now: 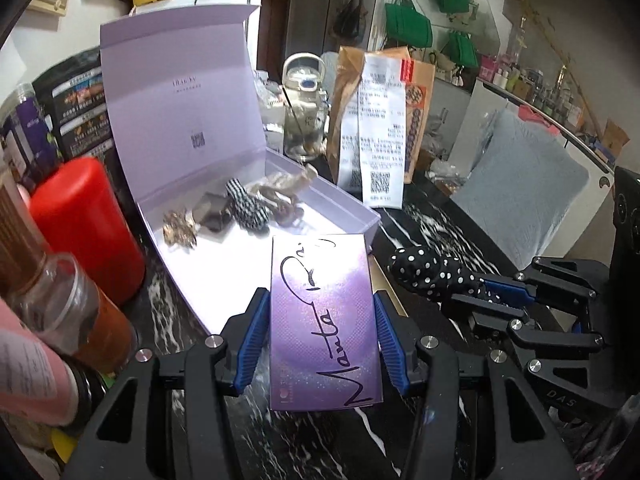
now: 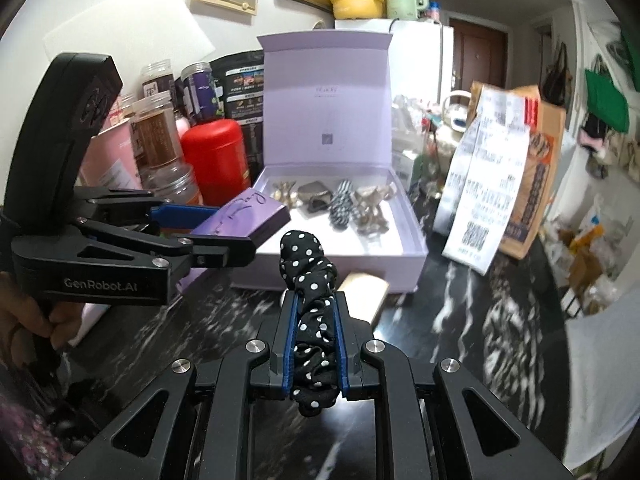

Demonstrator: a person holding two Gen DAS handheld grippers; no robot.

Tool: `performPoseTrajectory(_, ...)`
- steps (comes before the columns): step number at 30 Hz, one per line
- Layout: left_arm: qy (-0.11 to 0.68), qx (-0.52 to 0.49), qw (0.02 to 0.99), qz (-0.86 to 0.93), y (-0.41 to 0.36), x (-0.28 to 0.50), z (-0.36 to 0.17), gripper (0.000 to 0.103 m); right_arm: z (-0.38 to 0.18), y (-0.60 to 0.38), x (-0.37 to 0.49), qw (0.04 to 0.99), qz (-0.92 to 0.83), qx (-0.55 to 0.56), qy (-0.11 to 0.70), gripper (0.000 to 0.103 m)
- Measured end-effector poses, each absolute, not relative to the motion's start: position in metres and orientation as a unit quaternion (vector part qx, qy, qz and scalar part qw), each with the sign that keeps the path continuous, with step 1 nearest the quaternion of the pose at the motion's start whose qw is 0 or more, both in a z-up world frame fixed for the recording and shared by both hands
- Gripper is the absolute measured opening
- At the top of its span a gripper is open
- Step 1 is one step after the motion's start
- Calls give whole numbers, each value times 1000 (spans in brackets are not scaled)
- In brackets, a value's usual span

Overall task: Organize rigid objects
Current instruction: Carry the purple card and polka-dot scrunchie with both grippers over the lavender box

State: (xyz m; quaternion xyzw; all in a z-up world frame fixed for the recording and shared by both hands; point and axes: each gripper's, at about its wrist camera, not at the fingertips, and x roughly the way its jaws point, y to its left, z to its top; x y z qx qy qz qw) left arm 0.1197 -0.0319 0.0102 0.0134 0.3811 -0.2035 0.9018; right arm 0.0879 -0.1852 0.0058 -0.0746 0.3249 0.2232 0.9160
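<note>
From the left wrist view, my left gripper (image 1: 322,338) has its blue pads (image 1: 252,340) clamped on both long sides of a small purple box (image 1: 324,320) with a handwritten script across its top. The box is held above the dark marbled table (image 1: 432,216), just near of the open lilac gift box (image 1: 224,256). Inside that gift box, toward its far end, lie a row of hair pieces, among them a checked black-and-white scrunchie (image 1: 246,206). To the right I see my right gripper (image 1: 478,294) closed on a black polka-dot scrunchie (image 1: 432,274). A red canister (image 1: 84,228) stands at the left.

From the right wrist view, my right gripper (image 2: 316,344) squeezes the polka-dot scrunchie (image 2: 310,300) between its fingers, near the gift box's (image 2: 320,258) front wall. At the left, the left gripper (image 2: 226,232) holds the purple box (image 2: 244,218) over the gift box's near-left corner.
</note>
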Motion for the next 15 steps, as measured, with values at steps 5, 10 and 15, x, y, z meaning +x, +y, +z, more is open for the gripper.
performPoseTrajectory(5,367,12,909,-197,-31,132,22,51,16,-186,101,918,228,-83,312,16)
performPoseTrajectory(10,356,10,914,-194,-29,143,33,51,28,-184,111,922,234,-93,295,16)
performPoseTrajectory(15,342,15,920,-190,-28,154,43,51,40,-181,125,924,240,-96,283,16)
